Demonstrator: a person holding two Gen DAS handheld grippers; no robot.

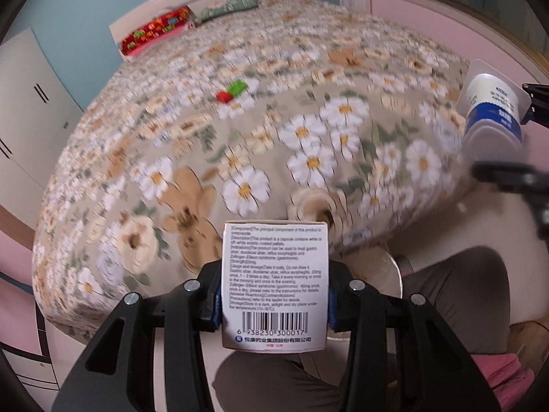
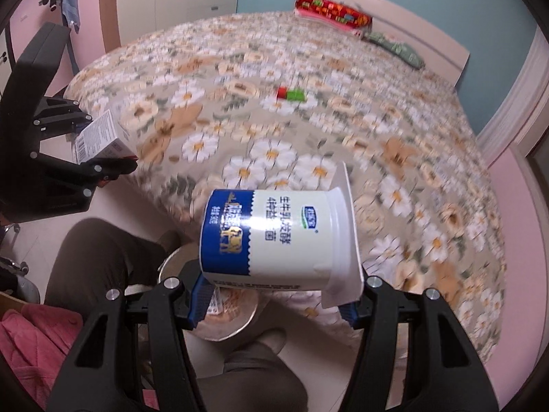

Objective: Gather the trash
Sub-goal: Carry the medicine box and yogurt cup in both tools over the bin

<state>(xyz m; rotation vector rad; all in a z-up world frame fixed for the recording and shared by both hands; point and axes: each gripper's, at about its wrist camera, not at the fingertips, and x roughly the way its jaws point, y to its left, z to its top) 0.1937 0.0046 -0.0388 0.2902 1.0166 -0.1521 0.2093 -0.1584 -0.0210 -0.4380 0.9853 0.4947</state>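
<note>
**Inspector:** Cardboard first. The left gripper (image 1: 272,304) pinched a white medicine box (image 1: 273,283) between its blue pads, barcode end towards the camera. The right gripper (image 2: 274,295) clamped a yoghurt cup (image 2: 279,238) lying on its side, rim pointing right.

**Clerk:** And beyond the jaws?

**Inspector:** Both items hung off the near edge of the floral bed (image 1: 240,130), above a round bin (image 2: 226,312) on the floor between the person's legs (image 2: 103,257). Red and green blocks (image 2: 291,93) lay mid-bed, well apart.

**Clerk:** The step?

**Inspector:** Delivery to the bin, I judged. Next, each gripper needed to centre over the bin's mouth before spreading its jaws, or the box might catch the rim.
</note>
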